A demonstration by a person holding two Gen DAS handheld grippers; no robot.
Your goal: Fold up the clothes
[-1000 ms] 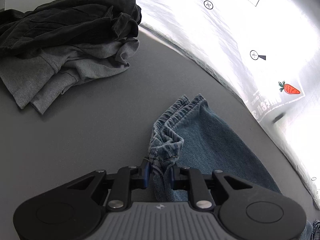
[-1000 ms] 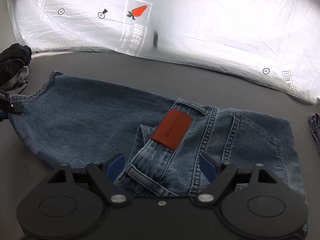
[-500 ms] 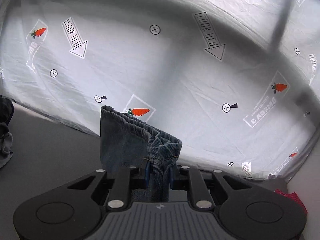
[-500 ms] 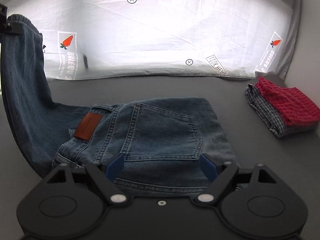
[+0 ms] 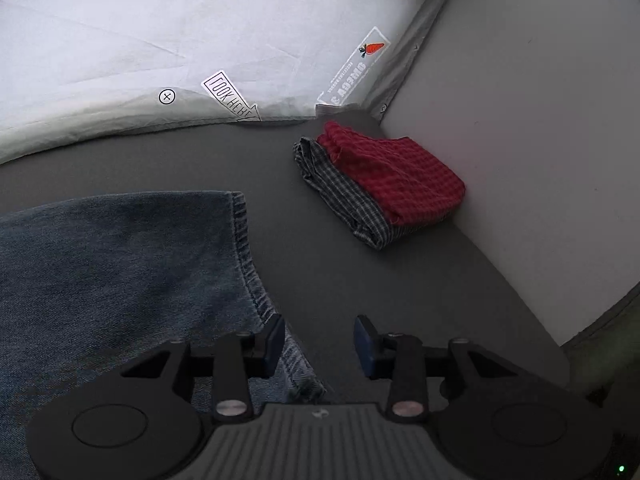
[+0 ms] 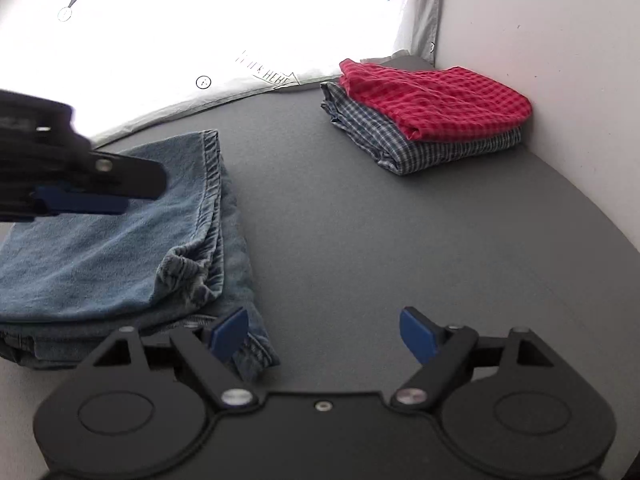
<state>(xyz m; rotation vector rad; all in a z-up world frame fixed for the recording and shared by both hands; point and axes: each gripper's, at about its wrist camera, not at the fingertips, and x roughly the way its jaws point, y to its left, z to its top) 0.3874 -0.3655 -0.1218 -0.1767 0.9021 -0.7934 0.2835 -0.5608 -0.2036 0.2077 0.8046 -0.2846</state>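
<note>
A pair of blue jeans (image 5: 120, 288) lies folded on the grey table, its leg hem running diagonally past my left gripper (image 5: 320, 342). That gripper is open, its left finger over the hem edge and nothing between the pads. In the right wrist view the jeans (image 6: 120, 240) form a layered stack at the left, and the left gripper (image 6: 120, 196) hovers just over the top layer. My right gripper (image 6: 324, 334) stands open at the near right corner of the jeans, holding nothing, with its left fingertip (image 6: 230, 334) above the bunched denim edge.
A folded red checked cloth (image 6: 436, 100) lies on a folded blue plaid cloth (image 6: 420, 148) in the far right corner against the pale wall (image 6: 540, 60). A white printed sheet (image 5: 160, 40) hangs along the back. Bare grey table (image 6: 360, 240) separates jeans and stack.
The left gripper carried the jeans leg up and over to the right, laid it on the rest of the jeans, and opened. The right gripper stayed open and shifted right.
</note>
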